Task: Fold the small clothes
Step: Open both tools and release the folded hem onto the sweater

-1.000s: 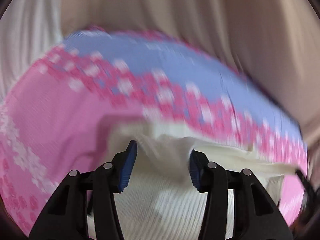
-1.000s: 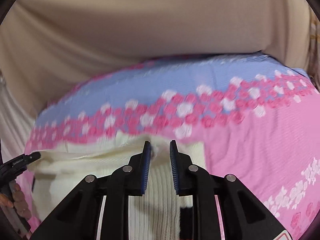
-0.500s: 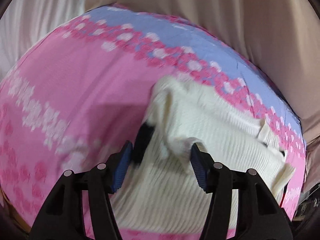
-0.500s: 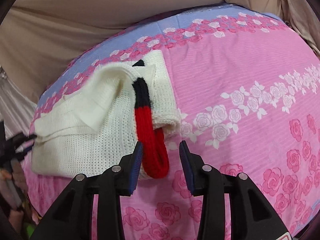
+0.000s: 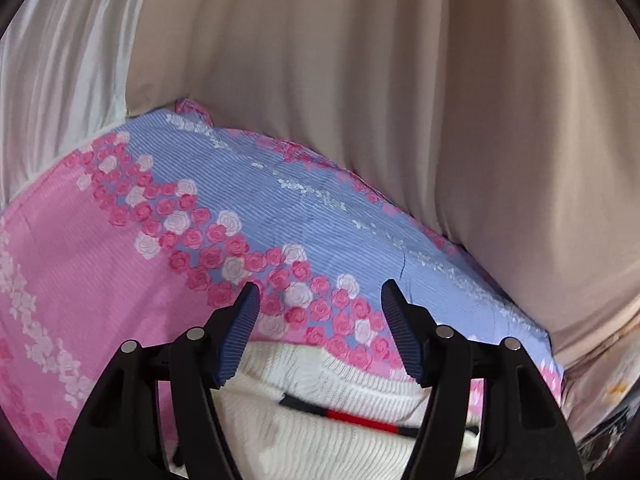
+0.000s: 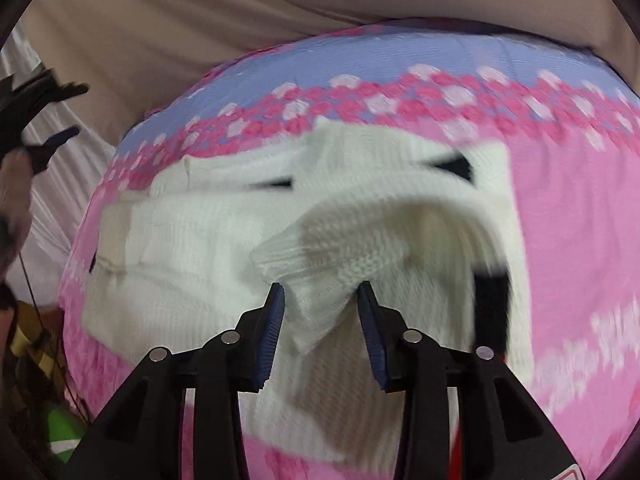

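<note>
Sweater (image 6: 208, 264) is spread mid-frame on the floral bedsheet (image 6: 580, 240). A raised sleeve (image 6: 320, 280) lies between the parted right gripper (image 6: 320, 304), ungrasped; it could slump crooked. The left gripper (image 5: 318, 304) is open, empty.

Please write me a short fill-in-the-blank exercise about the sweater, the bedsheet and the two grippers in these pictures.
1. The knitted sweater is ____ in colour.
2. It lies on a bedsheet printed with pink and white ____.
3. In the left wrist view, the stripe on the sweater is black and ____.
4. The left gripper has its fingers spread ____, with nothing between them.

Missing words: white; roses; red; open
</note>
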A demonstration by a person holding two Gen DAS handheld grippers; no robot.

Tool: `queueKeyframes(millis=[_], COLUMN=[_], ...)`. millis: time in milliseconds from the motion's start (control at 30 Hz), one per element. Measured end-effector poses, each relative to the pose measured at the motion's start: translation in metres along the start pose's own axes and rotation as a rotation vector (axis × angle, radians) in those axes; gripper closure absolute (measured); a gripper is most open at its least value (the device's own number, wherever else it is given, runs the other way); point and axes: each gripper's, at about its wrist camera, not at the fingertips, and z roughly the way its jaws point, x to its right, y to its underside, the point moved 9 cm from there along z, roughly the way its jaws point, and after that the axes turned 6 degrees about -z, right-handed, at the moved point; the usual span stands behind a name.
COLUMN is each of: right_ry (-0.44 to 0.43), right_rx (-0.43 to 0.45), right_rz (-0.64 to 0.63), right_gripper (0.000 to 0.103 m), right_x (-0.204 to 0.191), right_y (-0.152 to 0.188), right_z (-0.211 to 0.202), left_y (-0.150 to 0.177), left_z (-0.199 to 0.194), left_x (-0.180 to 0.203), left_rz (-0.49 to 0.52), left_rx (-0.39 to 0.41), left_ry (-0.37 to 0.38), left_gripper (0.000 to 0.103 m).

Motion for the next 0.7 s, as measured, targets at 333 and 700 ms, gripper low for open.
queueKeyframes(millis=[333, 700], right_ry=[0.079, 0.181], right_rx=[0.196, 0.08], right_rz=[0.157, -0.175], right_gripper=[0.063, 0.073], right_x=[0.043, -0.007], right_y=[0.004, -0.011], right_z=[-0.058, 0.013], left_y=[0.119, 0.144], left_z=[-0.044, 0.051], left_x=[-0.092, -0.058], left_rz=[0.138, 0.159], left_rx=[-0.167, -0.347], left_ry=[-0.086, -0.101], left_gripper=[0.04, 0.042])
